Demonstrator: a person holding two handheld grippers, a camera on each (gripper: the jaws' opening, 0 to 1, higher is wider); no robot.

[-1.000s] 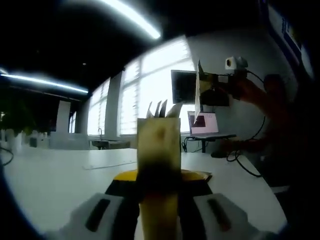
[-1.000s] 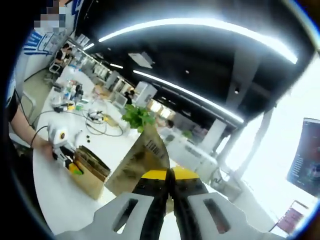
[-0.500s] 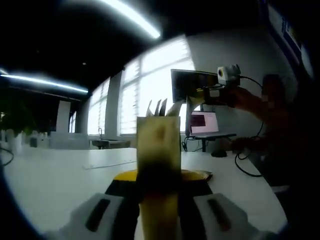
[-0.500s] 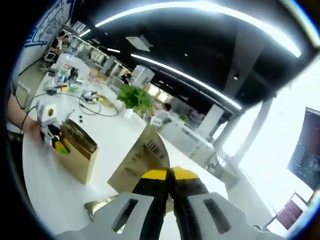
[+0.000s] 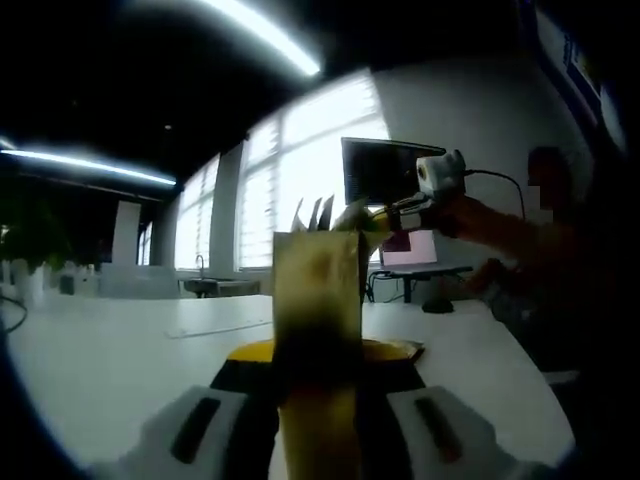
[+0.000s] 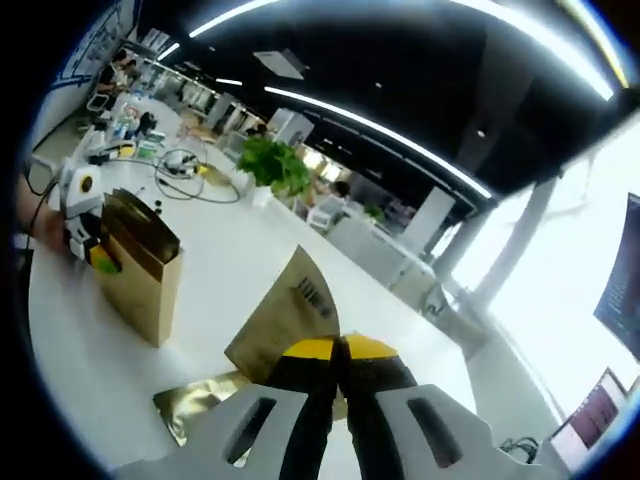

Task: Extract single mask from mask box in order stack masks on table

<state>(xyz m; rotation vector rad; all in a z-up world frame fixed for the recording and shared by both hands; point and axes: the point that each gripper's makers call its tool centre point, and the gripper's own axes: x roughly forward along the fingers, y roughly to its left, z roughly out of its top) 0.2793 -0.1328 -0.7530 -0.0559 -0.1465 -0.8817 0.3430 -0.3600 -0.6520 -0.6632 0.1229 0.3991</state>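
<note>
Not much to read here, honestly. The flat brown-gold foil mask packet (image 6: pixel 290 325) clamped in the right hand-held gripper (image 6: pixel 338 375) has a dark barcode-like print with a few lines of small text near its upper edge, but it's way too small and blurry to make out. The blue-and-white wall poster (image 6: pixel 88 50) far off is just as illegible. No readable brand or numbers anywhere else.

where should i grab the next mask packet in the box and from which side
Pinch one of the pointed packet tips that stand above the open top of the mask box, coming down from above. The box stands upright, clamped in the left gripper, so those fanned tips are the exposed part. Close the jaws across one tip's flat faces to take just one.
</note>
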